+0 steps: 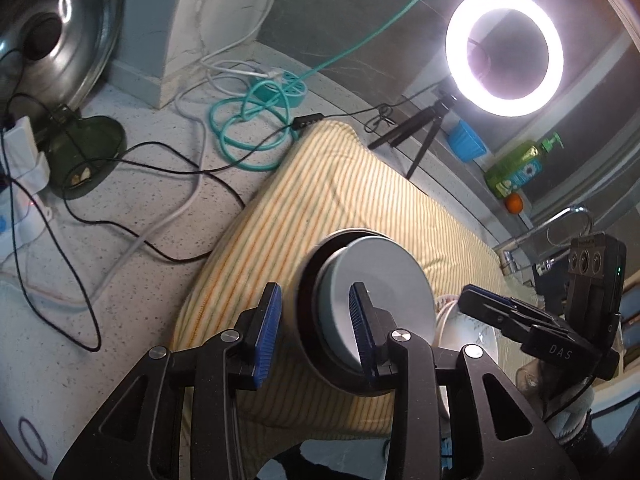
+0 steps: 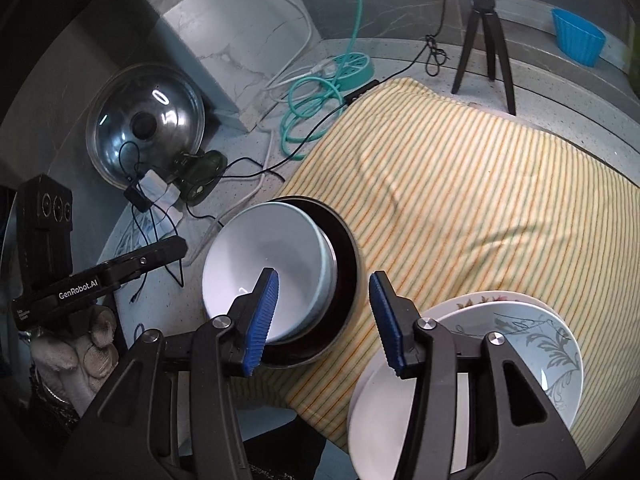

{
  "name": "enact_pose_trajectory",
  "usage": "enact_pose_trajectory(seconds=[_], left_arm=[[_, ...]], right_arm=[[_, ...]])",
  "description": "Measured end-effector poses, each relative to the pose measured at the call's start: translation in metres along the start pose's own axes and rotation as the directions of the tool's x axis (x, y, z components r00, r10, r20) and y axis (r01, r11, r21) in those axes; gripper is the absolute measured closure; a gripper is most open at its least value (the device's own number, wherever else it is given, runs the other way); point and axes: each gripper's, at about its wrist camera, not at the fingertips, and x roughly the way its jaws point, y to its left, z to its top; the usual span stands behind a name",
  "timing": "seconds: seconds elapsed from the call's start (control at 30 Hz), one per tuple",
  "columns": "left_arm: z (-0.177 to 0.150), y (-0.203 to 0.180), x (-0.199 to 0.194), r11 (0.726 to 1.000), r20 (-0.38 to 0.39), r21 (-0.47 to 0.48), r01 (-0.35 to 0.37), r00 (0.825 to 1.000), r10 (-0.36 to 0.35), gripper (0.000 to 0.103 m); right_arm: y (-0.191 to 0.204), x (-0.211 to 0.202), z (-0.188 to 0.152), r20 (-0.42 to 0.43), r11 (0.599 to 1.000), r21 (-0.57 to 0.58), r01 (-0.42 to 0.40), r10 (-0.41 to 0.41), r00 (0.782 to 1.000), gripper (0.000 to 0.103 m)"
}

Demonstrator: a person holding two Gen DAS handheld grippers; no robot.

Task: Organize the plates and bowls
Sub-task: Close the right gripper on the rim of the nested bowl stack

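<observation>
A pale grey-white bowl (image 2: 264, 264) sits nested inside a dark bowl (image 2: 350, 264) on the striped yellow cloth (image 2: 460, 200). My right gripper (image 2: 325, 320) is open and straddles the right-hand rims of both bowls, its pads clear of them. In the left wrist view the same nested bowls (image 1: 376, 280) appear. My left gripper (image 1: 314, 332) is open over their left rim, one pad outside the dark wall and one inside. A floral plate (image 2: 520, 344) lies on a white plate (image 2: 372, 412) at the cloth's near right corner. A gloved hand (image 2: 80, 352) holds the left gripper.
A lit ring light (image 1: 504, 52) on a black tripod (image 2: 484, 40) stands behind the cloth. Teal and black cables (image 2: 312, 112), a steel pot lid (image 2: 148, 128) and a green dish (image 1: 88, 152) lie on the speckled counter. A blue container (image 2: 576, 36), soap bottle (image 1: 516, 168) and tap (image 1: 560, 220) are far right.
</observation>
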Motion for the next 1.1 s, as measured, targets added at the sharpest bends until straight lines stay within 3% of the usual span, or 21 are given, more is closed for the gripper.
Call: enact_pose_trajectory(seconds=[0.47, 0.6, 0.87, 1.1], left_arm=[[-0.014, 0.013, 0.019, 1.0, -0.051, -0.025, -0.01, 0.999, 0.009, 0.072], [-0.015, 0.013, 0.024, 1.0, -0.063, -0.02, -0.013, 0.998, 0.012, 0.078], [-0.014, 0.014, 0.029, 1.0, -0.074, -0.024, -0.005, 0.997, 0.004, 0.083], [-0.015, 0.014, 0.034, 1.0, -0.09, -0.017, -0.016, 0.996, 0.014, 0.086]], right_arm=[[-0.024, 0.013, -0.009, -0.043, 0.995, 0.102, -0.009, 0.013, 0.999, 0.054], [-0.022, 0.018, -0.008, -0.056, 0.995, 0.096, -0.014, 0.019, 0.998, 0.067], [-0.019, 0.031, -0.007, -0.089, 0.996, 0.086, -0.006, 0.013, 0.996, 0.078], [-0.02, 0.042, -0.007, -0.113, 0.996, 0.093, -0.007, 0.017, 0.993, 0.082]])
